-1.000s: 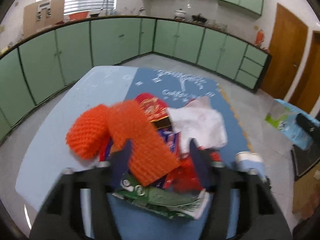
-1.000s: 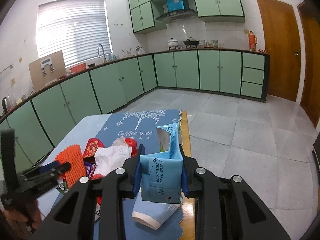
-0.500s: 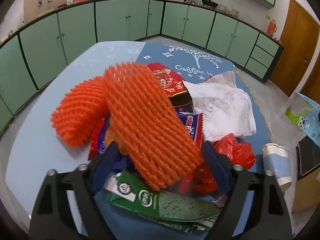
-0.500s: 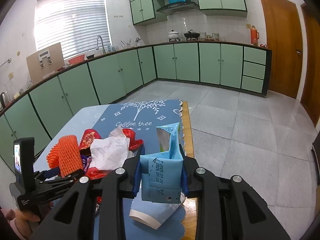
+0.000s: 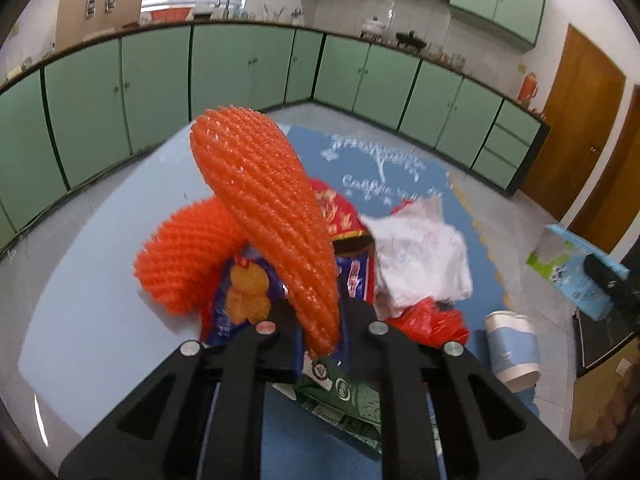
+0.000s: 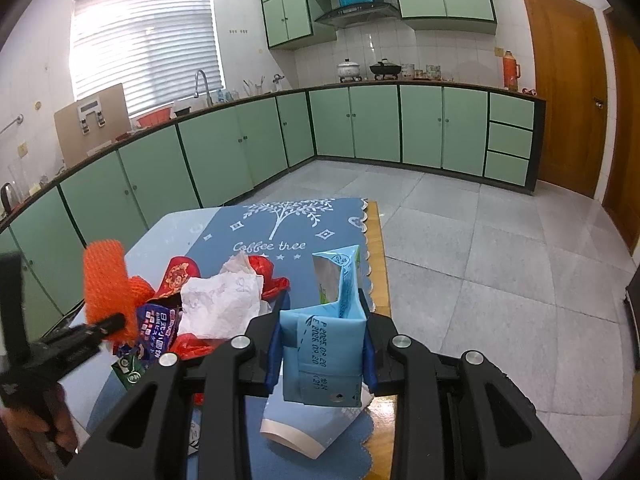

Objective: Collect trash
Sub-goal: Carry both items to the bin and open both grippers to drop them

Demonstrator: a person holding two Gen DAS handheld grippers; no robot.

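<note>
The left gripper [image 5: 320,320], its jaws closing, pinches one of two ridged orange foam nets [image 5: 264,216] above the table's trash pile [image 5: 420,264], while the right gripper [image 6: 322,344] clamps one crumpled light-blue carton [image 6: 324,344] over one toppled paper cup [image 6: 308,428].

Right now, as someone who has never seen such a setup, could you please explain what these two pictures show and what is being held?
No robot here: a person holds a two-finger gripper in each hand, with a camera on each looking along its fingers. The left view shows the left gripper closing on an orange foam net, lifted above a trash pile: a second net, snack wrappers, crumpled paper and a paper cup on a blue table mat. The right view shows the right gripper clamped on a light blue carton.
</note>
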